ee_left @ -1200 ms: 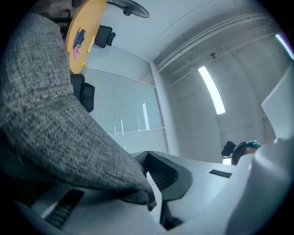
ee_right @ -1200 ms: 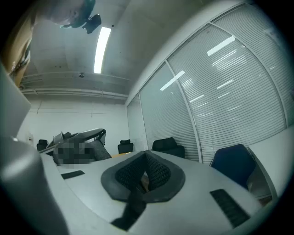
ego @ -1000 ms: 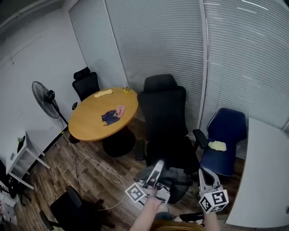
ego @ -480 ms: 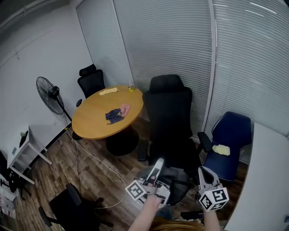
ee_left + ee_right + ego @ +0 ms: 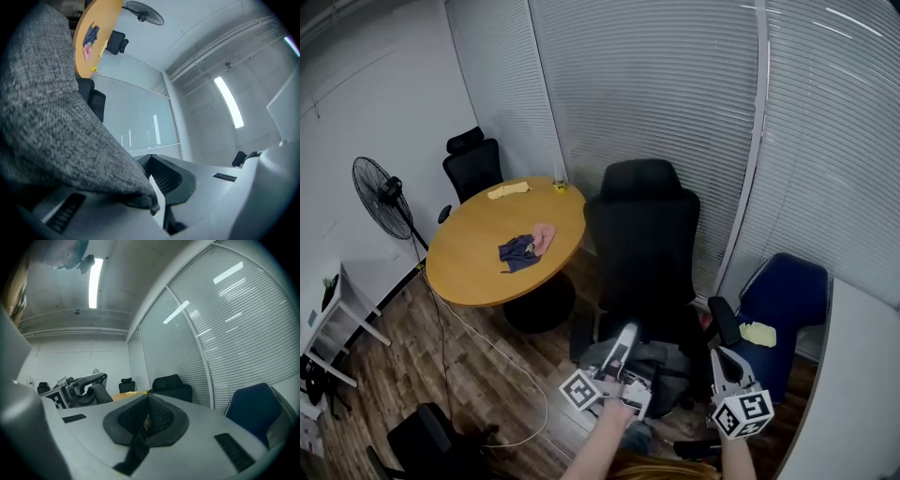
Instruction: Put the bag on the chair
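Note:
The grey fabric bag point(image 5: 654, 362) hangs low in front of the black office chair point(image 5: 645, 234), close to its seat edge. My left gripper point(image 5: 627, 334) is shut on the bag's left side. In the left gripper view the grey bag point(image 5: 51, 117) drapes over the left jaw and hides the pinch, and the jaws meet with no gap. My right gripper point(image 5: 719, 356) is shut and empty, to the right of the bag, near the chair's armrest. In the right gripper view my left gripper point(image 5: 82, 383) and the black chair point(image 5: 171, 385) show ahead.
A blue chair point(image 5: 783, 295) with a yellow item on its seat stands at the right, beside a white desk edge point(image 5: 853, 375). A round wooden table point(image 5: 497, 246) with cloths, a floor fan point(image 5: 380, 192), another black chair point(image 5: 473, 169) and a floor cable point(image 5: 483, 342) lie to the left.
The view has shifted, and the black chair now stands closer and more centred. The bag and both grippers sit nearer the chair's seat. Both grippers stay shut.

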`<action>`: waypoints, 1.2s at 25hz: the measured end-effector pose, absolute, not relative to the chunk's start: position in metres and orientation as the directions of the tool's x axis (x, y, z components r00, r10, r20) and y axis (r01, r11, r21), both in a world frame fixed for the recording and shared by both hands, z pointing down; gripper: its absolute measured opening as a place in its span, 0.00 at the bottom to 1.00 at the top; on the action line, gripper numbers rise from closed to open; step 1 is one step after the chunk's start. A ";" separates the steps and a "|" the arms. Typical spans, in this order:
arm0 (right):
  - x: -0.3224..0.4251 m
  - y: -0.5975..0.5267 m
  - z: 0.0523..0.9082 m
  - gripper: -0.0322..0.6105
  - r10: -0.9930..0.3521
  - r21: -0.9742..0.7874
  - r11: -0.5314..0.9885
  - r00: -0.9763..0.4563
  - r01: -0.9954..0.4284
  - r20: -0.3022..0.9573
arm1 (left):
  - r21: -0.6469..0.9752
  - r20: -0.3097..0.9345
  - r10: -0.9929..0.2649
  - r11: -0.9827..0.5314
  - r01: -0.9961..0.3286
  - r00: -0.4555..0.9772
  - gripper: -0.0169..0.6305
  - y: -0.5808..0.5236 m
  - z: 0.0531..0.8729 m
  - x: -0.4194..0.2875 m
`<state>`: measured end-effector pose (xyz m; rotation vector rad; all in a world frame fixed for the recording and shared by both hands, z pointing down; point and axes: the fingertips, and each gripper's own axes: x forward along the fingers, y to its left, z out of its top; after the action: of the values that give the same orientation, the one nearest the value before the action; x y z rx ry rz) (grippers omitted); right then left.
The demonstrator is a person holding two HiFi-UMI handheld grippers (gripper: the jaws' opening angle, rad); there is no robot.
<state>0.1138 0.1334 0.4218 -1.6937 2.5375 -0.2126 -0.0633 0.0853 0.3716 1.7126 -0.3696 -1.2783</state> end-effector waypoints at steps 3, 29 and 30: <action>0.120 0.085 0.423 0.07 -0.931 -0.171 0.353 -0.364 -0.920 0.035 | 0.814 -0.580 -0.696 -0.496 0.301 0.423 0.06 0.034 0.373 -0.058; 0.151 -0.104 0.474 0.07 -0.955 -0.257 0.206 -0.252 -0.944 0.157 | 0.872 -0.479 -0.761 -0.352 0.341 0.437 0.06 -0.203 0.438 -0.046; 0.150 -0.110 0.474 0.07 -0.953 -0.262 0.215 -0.261 -0.941 0.154 | 0.873 -0.475 -0.763 -0.347 0.342 0.438 0.06 -0.206 0.441 -0.044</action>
<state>0.1505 -0.1097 0.4740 -1.8852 2.4177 -0.4729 -0.0439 -0.2059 0.4410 1.5333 -0.3855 -1.1950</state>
